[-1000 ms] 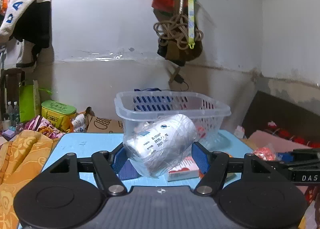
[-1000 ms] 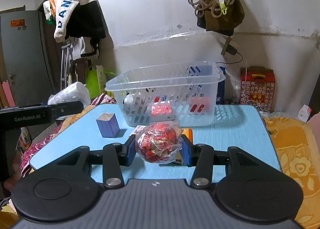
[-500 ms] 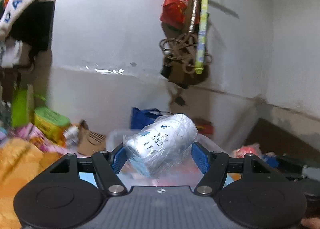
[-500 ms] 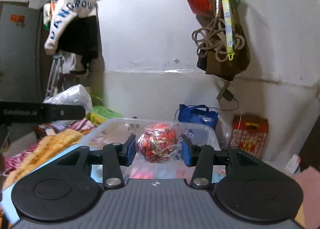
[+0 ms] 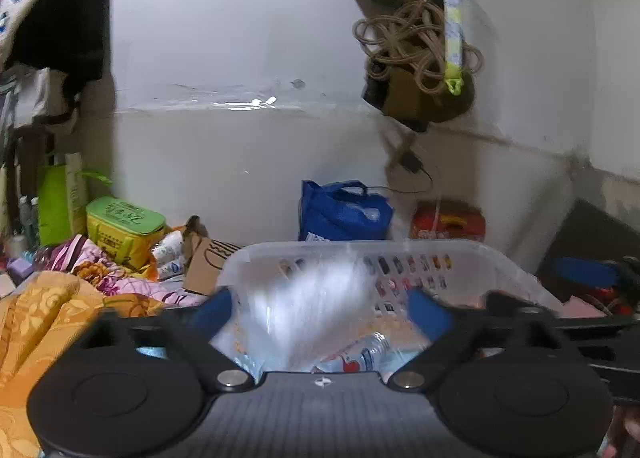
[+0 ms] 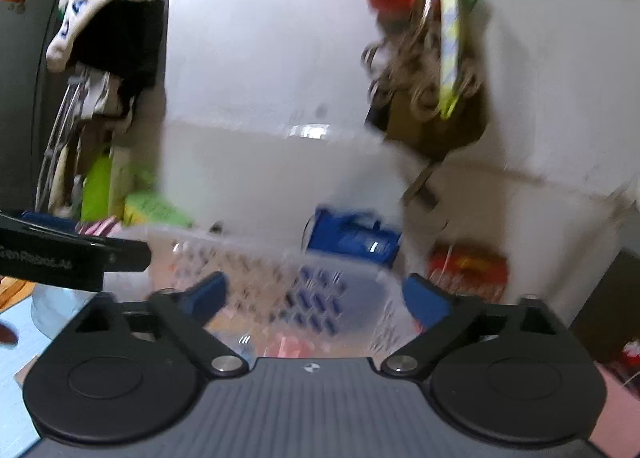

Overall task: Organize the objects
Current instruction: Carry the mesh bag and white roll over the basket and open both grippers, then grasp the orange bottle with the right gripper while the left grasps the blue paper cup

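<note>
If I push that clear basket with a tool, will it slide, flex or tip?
The clear basket probably flexes a little: its walls look thin and slotted. Tipping seems unlikely, since it sits wide and low. It already holds a bottle, so it may slide less readily than if empty.

basket (image 5: pixel 500 258) ahead — tote bag (image 5: pixel 344 213) behind, box (image 5: pixel 124 225) left

A translucent white slotted basket (image 5: pixel 460 258) is seen, with a blue bag (image 5: pixel 344 213) and a red box (image 5: pixel 448 221) behind it. Blue fingers (image 6: pixel 206 294) are carried on black arms; a light blue worktop (image 6: pixel 16 316) is seen.
</note>
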